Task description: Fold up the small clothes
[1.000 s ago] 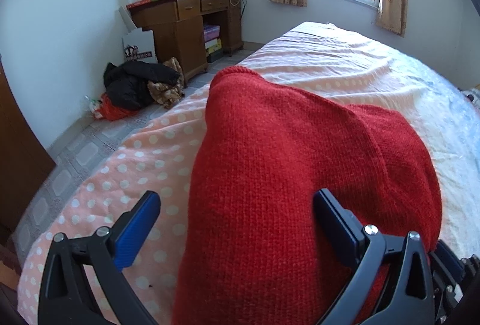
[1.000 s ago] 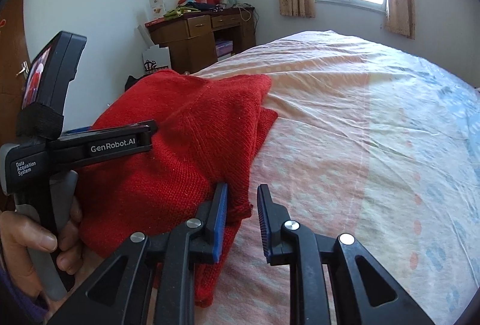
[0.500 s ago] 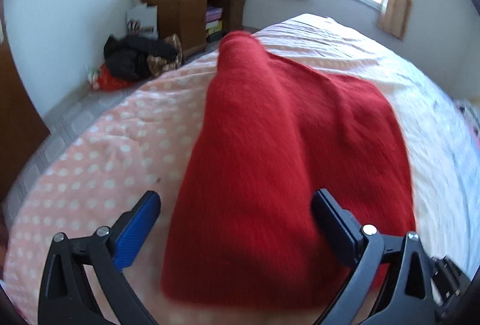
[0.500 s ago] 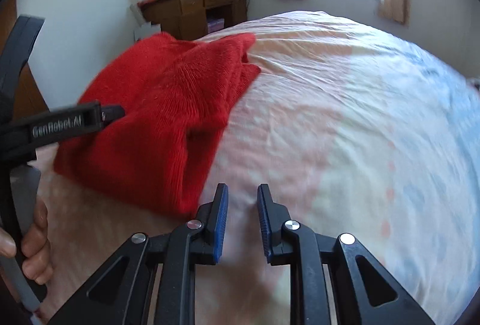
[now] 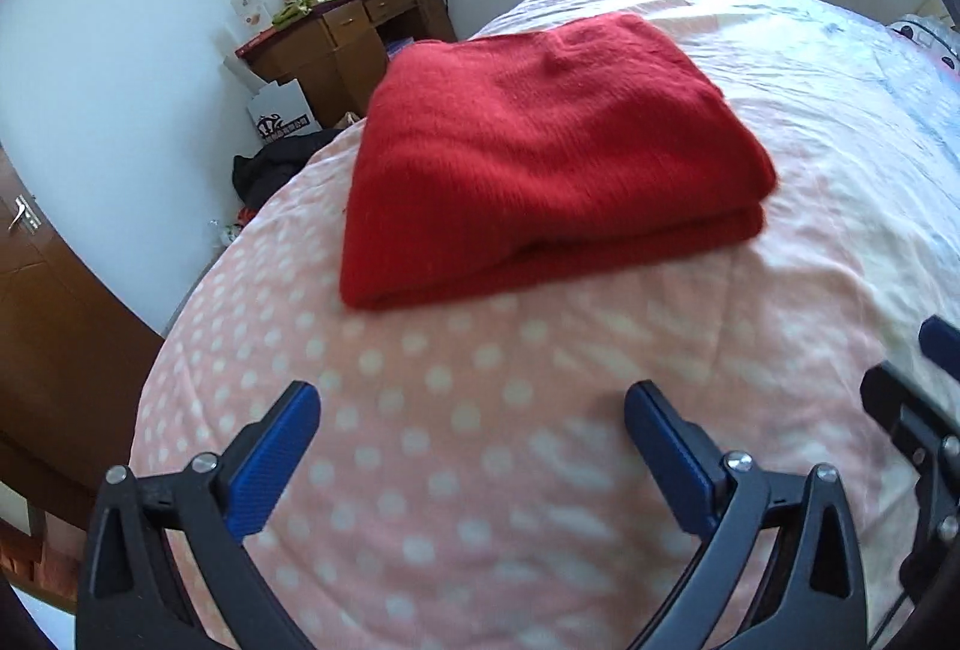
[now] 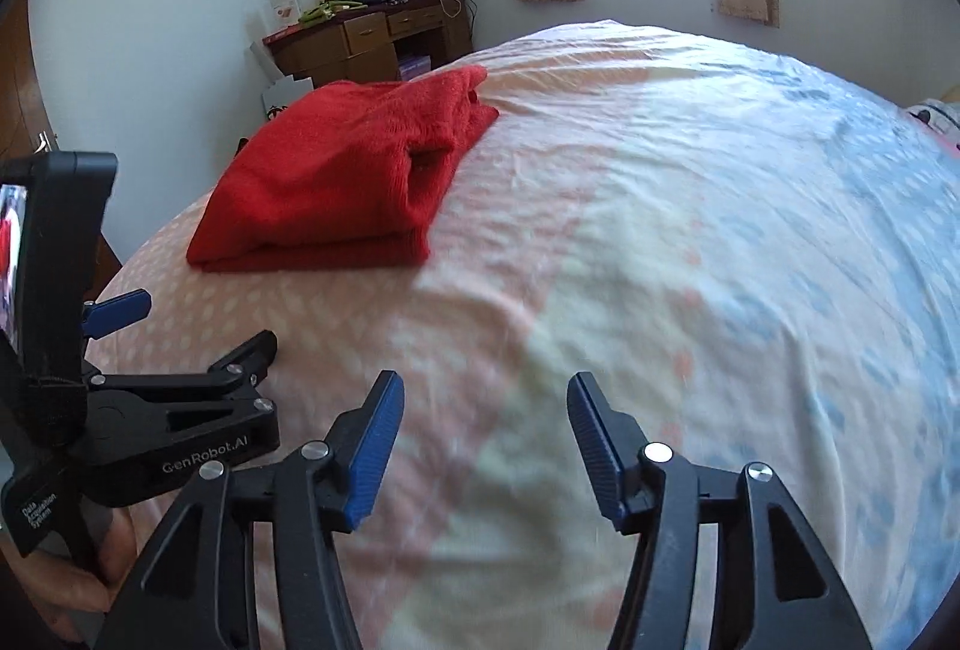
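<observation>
A red knitted sweater (image 5: 540, 146) lies folded in a thick rectangle on the bed, near its left edge. It also shows in the right wrist view (image 6: 342, 176). My left gripper (image 5: 471, 452) is open and empty, held back from the sweater above the pink dotted sheet. My right gripper (image 6: 480, 440) is open and empty, to the right of the sweater and apart from it. The left gripper's body (image 6: 180, 422) shows at the left of the right wrist view.
The bed sheet (image 6: 690, 230) is pink with white dots, turning white and blue to the right. A wooden desk (image 5: 342, 44) piled with things stands by the far wall. Dark clothes (image 5: 270, 170) lie on the floor beside the bed. A wooden door (image 5: 36, 326) is at the left.
Both grippers pulled back from the sweater, which now lies folded flat on the bed. The right gripper went from shut on the sweater's edge to open. The left gripper stayed open.
</observation>
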A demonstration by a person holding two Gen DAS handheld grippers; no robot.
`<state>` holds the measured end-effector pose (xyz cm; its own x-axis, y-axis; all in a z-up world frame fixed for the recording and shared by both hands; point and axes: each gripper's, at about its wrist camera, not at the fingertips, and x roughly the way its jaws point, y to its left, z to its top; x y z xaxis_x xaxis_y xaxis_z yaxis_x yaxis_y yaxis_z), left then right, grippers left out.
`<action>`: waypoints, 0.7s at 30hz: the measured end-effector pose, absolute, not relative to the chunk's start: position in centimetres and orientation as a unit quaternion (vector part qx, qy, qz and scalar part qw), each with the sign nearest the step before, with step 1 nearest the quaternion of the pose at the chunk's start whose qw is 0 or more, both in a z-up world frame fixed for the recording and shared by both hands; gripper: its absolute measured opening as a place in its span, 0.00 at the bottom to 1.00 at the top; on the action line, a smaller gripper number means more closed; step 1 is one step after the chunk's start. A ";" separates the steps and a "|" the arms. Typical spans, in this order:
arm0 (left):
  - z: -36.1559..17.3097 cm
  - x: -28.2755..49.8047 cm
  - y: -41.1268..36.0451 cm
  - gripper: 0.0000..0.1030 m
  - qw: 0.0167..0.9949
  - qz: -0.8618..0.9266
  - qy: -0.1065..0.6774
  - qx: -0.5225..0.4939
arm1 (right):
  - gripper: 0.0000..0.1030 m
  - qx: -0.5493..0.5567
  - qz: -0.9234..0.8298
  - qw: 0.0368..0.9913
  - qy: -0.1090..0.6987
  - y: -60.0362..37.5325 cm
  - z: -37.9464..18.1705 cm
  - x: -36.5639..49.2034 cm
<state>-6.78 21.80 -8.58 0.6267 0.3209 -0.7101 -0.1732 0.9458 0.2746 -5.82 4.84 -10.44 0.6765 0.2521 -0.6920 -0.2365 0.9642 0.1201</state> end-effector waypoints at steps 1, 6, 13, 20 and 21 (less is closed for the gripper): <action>-8.5 -7.0 21.7 1.00 0.897 0.135 0.413 0.086 | 0.56 0.011 0.131 0.914 0.383 4.7 -10.6 -6.2; -8.9 -8.5 21.1 1.00 0.895 0.128 0.419 0.083 | 0.56 0.006 0.121 0.910 0.397 4.2 -10.8 -7.9; -8.9 -11.4 20.6 1.00 0.892 0.107 0.437 0.051 | 0.56 -0.002 0.101 0.911 0.400 4.0 -9.5 -10.6; -9.1 -15.1 19.5 1.00 0.891 0.066 0.448 0.001 | 0.56 -0.010 0.075 0.911 0.406 3.3 -8.1 -13.1; -8.9 -15.7 19.3 1.00 0.893 0.063 0.447 -0.003 | 0.56 -0.012 0.071 0.909 0.410 3.3 -7.8 -13.5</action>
<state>-15.68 19.34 -8.91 0.5933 0.1095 -0.7975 -0.1141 0.9921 0.0514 -13.53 3.26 -7.84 0.6544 0.1200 -0.7466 -0.1389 0.9896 0.0373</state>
